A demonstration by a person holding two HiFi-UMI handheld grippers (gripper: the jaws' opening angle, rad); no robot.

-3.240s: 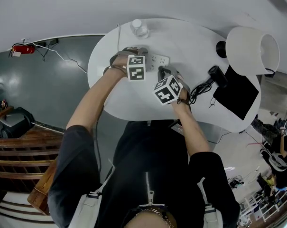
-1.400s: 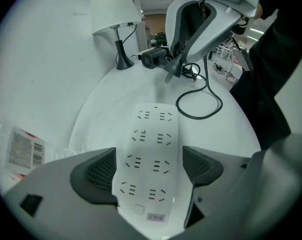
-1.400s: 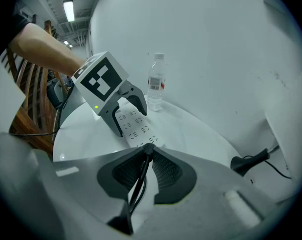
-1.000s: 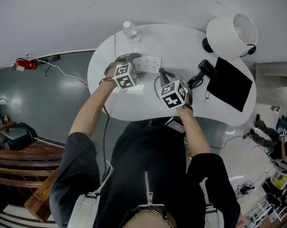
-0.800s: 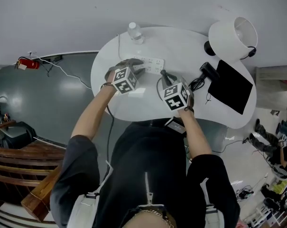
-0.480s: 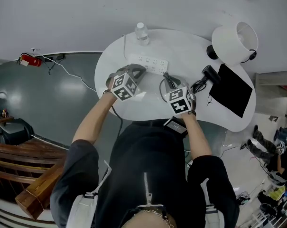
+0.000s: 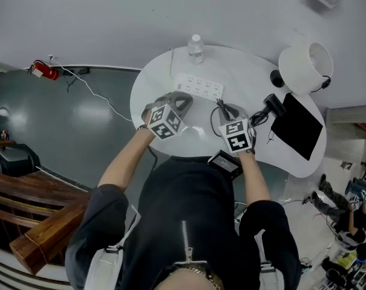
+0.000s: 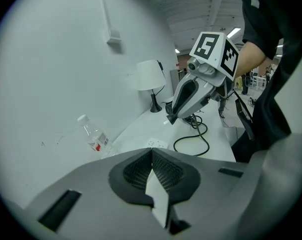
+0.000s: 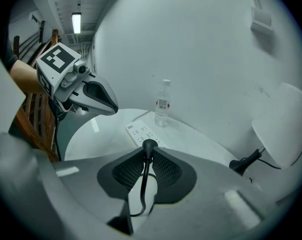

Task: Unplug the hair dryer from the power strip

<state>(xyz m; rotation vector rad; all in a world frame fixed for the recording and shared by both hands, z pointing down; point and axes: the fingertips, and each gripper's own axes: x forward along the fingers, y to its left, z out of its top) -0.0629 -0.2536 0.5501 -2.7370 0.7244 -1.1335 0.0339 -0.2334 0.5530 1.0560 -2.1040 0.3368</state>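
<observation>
The white power strip lies on the round white table, with no plug in its sockets. My right gripper is shut on the black plug, held in the air on the near side of the strip. The plug's cable loops across the table to the black hair dryer at the right. My left gripper hovers above the table just short of the strip. Its jaws are shut with nothing between them. The strip's end shows just past its tips.
A clear water bottle stands at the table's far edge behind the strip. A white lamp and a black pad take up the right end. A red fire extinguisher lies on the floor at the left.
My left gripper has lifted off the power strip and drawn back toward me. My right gripper has pulled slightly back from the strip with the plug.
</observation>
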